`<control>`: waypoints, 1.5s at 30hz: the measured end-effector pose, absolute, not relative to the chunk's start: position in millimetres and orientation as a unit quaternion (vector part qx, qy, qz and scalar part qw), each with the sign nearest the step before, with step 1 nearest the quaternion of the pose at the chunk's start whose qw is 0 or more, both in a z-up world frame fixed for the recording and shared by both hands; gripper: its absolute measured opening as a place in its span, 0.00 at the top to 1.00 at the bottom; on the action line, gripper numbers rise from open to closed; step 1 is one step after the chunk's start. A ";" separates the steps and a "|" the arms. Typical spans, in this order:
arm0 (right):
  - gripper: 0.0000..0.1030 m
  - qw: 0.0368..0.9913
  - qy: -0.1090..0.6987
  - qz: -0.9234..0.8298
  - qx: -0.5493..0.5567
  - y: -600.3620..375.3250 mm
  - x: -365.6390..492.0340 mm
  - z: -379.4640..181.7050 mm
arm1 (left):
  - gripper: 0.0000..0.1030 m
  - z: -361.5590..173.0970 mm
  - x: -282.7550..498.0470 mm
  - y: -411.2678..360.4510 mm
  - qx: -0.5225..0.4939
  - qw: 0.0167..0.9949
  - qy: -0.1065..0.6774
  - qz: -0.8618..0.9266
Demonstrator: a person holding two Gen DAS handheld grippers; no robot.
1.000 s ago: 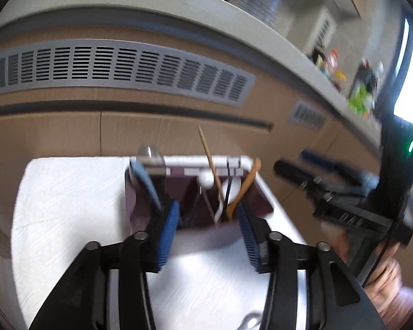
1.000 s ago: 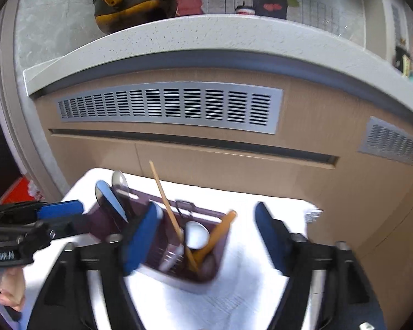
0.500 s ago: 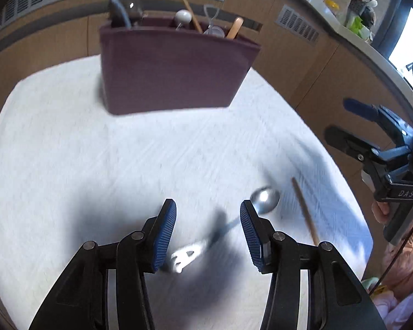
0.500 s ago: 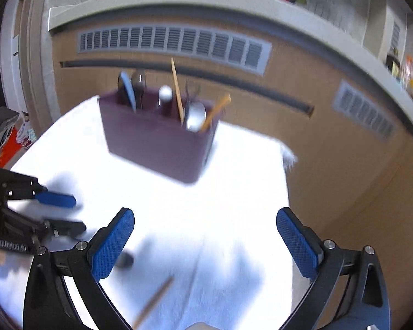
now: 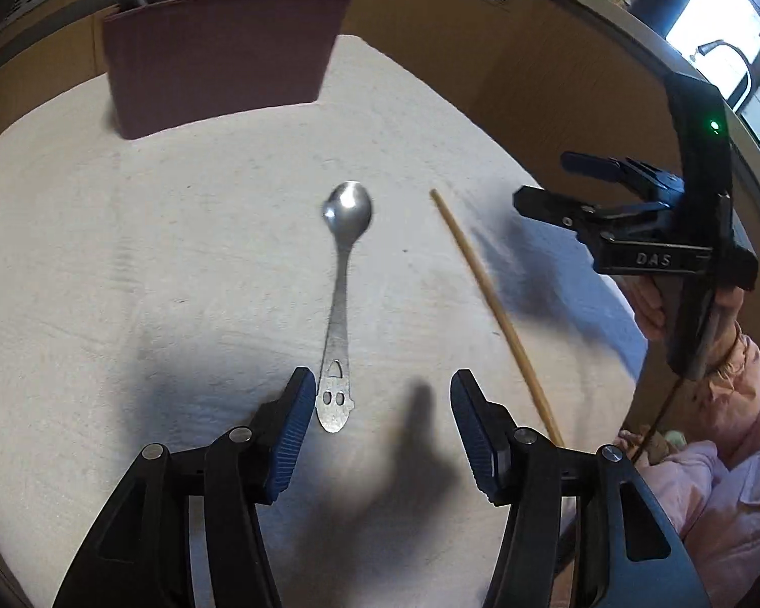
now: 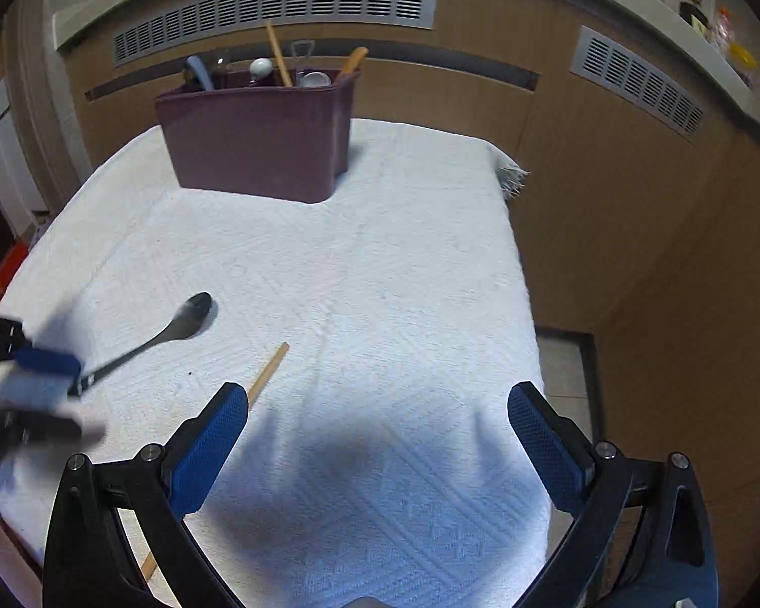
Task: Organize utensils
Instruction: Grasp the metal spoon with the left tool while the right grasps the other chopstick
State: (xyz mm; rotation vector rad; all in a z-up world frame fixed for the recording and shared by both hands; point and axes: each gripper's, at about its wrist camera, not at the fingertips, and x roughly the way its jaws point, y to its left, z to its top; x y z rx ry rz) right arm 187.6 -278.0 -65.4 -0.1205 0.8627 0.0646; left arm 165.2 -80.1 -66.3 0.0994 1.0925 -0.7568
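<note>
A metal spoon [image 5: 340,294] lies on the white cloth [image 5: 126,253], its handle end just ahead of my open left gripper [image 5: 380,420], near the left pad. It also shows in the right wrist view [image 6: 177,327]. A wooden chopstick [image 5: 496,314] lies to its right; in the right wrist view the chopstick [image 6: 266,375] passes under the left finger of my open, empty right gripper [image 6: 380,441]. A maroon utensil holder [image 5: 218,55] with several utensils stands at the far side, also in the right wrist view [image 6: 258,137].
Wooden cabinet fronts with grey vents [image 6: 278,10] rise behind the table. The cloth's right edge [image 6: 522,273] drops to the floor. The right gripper [image 5: 633,233] shows at the right of the left wrist view; the left gripper [image 6: 30,390] shows blurred at the left of the right wrist view.
Both grippers have pulled back from the holder and dropped toward the cloth. The left gripper now sits over the spoon's handle end; the right hovers near the chopstick.
</note>
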 end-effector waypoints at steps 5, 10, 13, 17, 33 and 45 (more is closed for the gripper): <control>0.17 0.904 0.423 0.032 -0.051 -283.3 178.1 -66.5 | 0.46 -47.9 186.2 -101.8 0.068 0.822 0.466 -0.320; 0.31 0.897 0.438 0.049 -0.037 -285.8 168.9 -71.6 | 0.48 -58.1 229.4 -131.0 0.089 0.826 0.475 -0.290; 0.31 0.893 0.446 0.053 -0.036 -286.4 164.8 -77.5 | 0.48 -71.5 241.3 -143.1 0.110 0.819 0.490 -0.278; 0.31 0.893 0.444 0.063 -0.032 -283.9 161.5 -79.0 | 0.62 -75.5 236.6 -150.3 0.126 0.828 0.480 -0.261; 0.47 0.860 0.484 0.149 -0.064 -214.6 175.6 -95.0 | 0.65 -69.7 235.4 -102.2 0.114 0.858 0.465 -0.187; 0.93 0.862 0.477 0.155 -0.073 -207.2 189.1 -90.1 | 0.65 -61.8 234.4 -67.8 0.078 0.859 0.471 -0.184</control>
